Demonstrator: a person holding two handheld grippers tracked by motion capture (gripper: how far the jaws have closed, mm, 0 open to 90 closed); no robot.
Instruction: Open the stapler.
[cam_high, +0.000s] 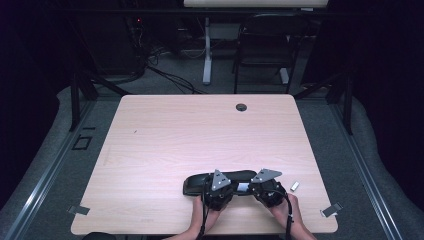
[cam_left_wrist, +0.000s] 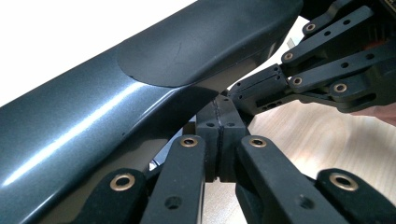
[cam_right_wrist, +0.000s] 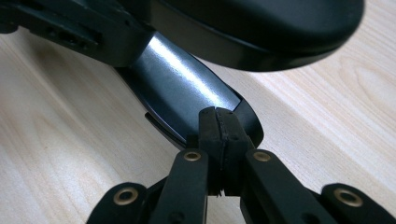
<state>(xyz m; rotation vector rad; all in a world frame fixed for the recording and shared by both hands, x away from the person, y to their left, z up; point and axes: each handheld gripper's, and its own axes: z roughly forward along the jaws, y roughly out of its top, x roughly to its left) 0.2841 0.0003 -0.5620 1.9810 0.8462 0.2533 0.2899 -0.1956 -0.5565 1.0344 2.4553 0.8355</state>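
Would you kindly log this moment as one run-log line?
object: dark stapler | place: table, near edge | left gripper: shut beside it | right gripper: shut at its end

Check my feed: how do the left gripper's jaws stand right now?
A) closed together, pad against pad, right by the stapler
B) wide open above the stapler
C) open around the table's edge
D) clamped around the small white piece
A: in the left gripper view the left gripper has its two pads pressed flat together, just below the dark grey stapler.
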